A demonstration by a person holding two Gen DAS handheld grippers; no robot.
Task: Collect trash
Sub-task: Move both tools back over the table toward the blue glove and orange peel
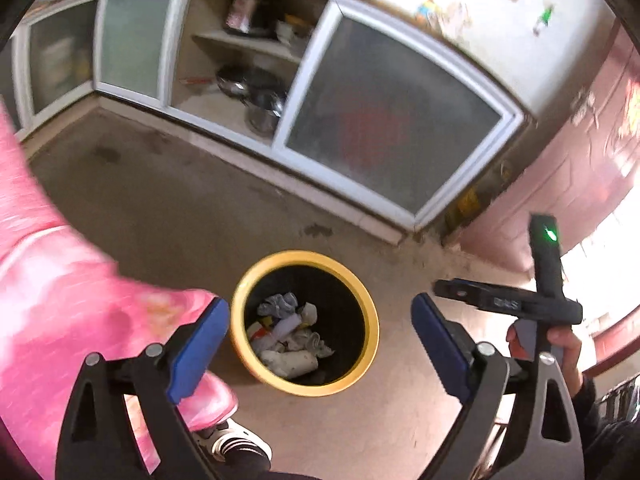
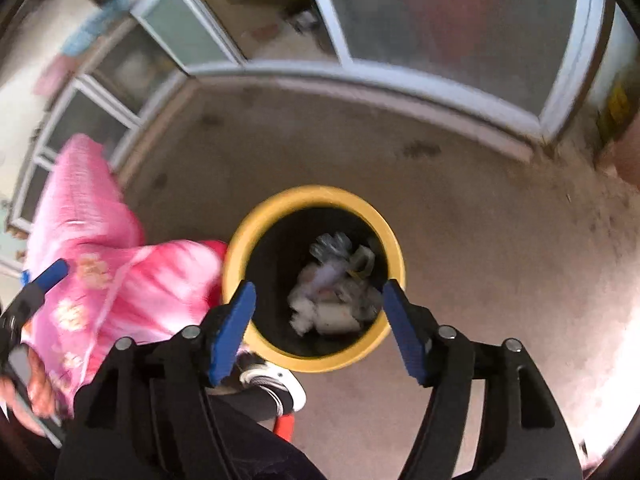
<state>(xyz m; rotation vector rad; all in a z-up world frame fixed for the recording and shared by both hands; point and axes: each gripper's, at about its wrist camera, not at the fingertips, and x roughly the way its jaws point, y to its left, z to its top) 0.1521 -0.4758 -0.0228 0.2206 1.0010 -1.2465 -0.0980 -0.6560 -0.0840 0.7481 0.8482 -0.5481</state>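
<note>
Both my claws, left (image 1: 320, 344) and right (image 2: 318, 332), hang spread apart and empty above the yellow bin (image 1: 240, 292) of crumpled trash (image 1: 288, 332); I'd lift clear without clipping the rim.

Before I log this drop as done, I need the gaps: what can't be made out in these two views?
- Trash pieces in the yellow bin: left wrist view shows crumpled bits too small to name; right wrist view blurs them.
- Red shape behind the frosted cabinet door: glass obscures it.
- Pink cloth: cut off by the left edge.
</note>
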